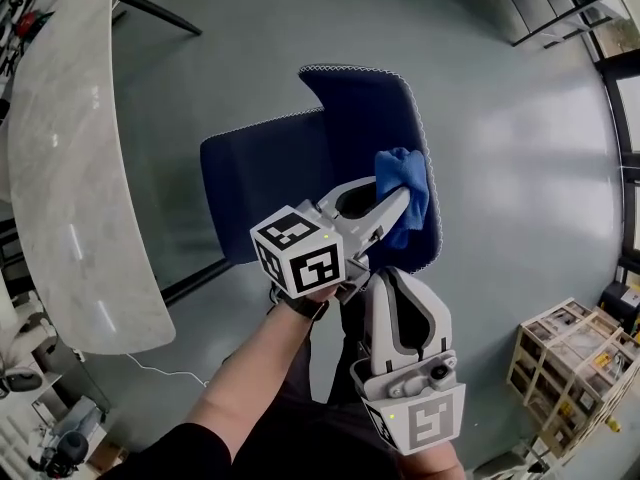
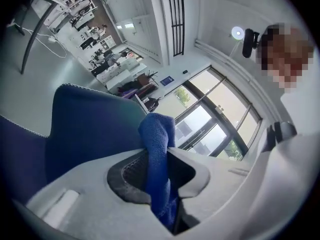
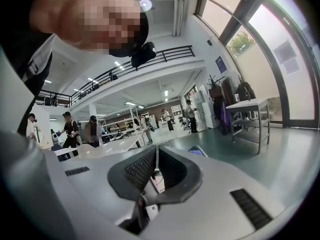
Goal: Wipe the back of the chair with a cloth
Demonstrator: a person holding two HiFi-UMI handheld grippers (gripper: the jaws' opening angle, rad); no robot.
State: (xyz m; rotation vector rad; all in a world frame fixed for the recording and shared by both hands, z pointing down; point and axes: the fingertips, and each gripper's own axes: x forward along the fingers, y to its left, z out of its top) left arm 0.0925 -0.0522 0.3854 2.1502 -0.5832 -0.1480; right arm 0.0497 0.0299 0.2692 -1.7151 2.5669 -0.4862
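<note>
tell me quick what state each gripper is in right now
Left gripper: jaws shut on the blue cloth.
Right gripper: jaws shut, nothing between them.

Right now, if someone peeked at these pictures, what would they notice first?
Probably the bright blue cloth, pinched in the left gripper and held at the back of the dark blue chair in the middle of the grey floor. After that, the right gripper, jaws together and empty, held low near the person's body, and the long pale table curving along the left side.
</note>
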